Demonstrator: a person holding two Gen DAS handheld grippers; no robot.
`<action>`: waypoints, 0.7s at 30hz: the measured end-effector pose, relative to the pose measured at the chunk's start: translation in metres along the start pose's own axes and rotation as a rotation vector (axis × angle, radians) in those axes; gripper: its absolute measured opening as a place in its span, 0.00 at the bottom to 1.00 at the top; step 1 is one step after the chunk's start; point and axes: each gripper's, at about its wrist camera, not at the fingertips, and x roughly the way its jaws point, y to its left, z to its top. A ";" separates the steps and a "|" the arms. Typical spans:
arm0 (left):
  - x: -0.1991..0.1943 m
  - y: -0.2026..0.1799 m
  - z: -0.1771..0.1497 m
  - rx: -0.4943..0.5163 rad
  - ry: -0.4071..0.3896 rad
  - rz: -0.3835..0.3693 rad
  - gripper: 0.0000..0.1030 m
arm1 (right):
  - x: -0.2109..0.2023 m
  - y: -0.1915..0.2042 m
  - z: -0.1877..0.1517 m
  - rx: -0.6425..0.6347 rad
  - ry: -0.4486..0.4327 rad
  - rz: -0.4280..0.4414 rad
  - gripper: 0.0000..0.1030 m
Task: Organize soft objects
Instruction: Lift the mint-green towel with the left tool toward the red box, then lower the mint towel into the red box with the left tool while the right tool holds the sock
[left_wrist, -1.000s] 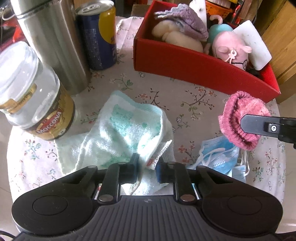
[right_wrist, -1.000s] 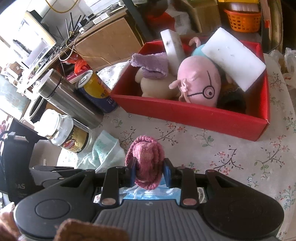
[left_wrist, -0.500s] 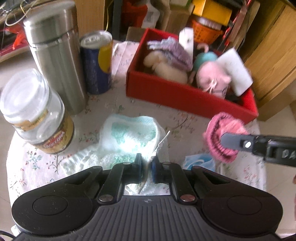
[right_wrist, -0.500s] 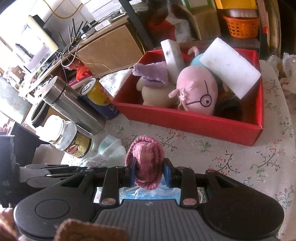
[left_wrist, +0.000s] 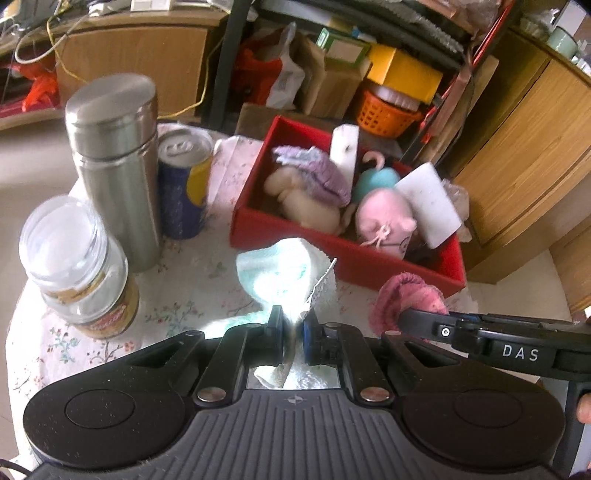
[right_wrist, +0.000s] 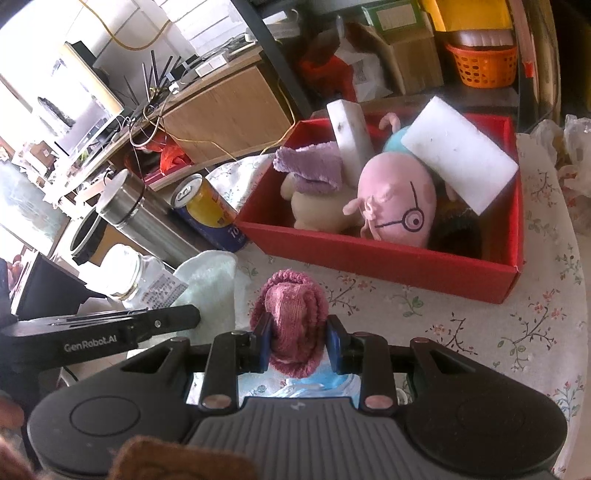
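**Both grippers hold cloth near the red box**

Here the pale mint-and-white terry washcloth (left_wrist: 284, 280) hangs bunched above the flowered counter (left_wrist: 177, 299), the left gripper's (left_wrist: 293, 328) jaws clamped on its fold. Just to its right, the right gripper (right_wrist: 298, 341) has its jaws clamped on a rolled pink knitted sock (right_wrist: 291, 314). Beyond both sits the red cardboard box (right_wrist: 369, 258), filled with a pink plush toy (right_wrist: 399, 203), a lilac cloth (right_wrist: 314, 168) and white sponge blocks (right_wrist: 458, 155). A steel flask (left_wrist: 118, 162), drink can (left_wrist: 184, 184) and glass jar (left_wrist: 77, 266) stand left.
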 end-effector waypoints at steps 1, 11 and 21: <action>-0.001 -0.001 0.002 -0.004 -0.005 -0.009 0.06 | -0.003 0.000 0.001 0.000 -0.011 -0.002 0.02; -0.013 -0.018 0.019 -0.027 -0.074 -0.090 0.06 | -0.029 -0.013 0.012 0.049 -0.088 0.013 0.02; -0.032 -0.032 0.038 -0.031 -0.148 -0.148 0.06 | -0.046 -0.018 0.021 0.062 -0.147 0.013 0.02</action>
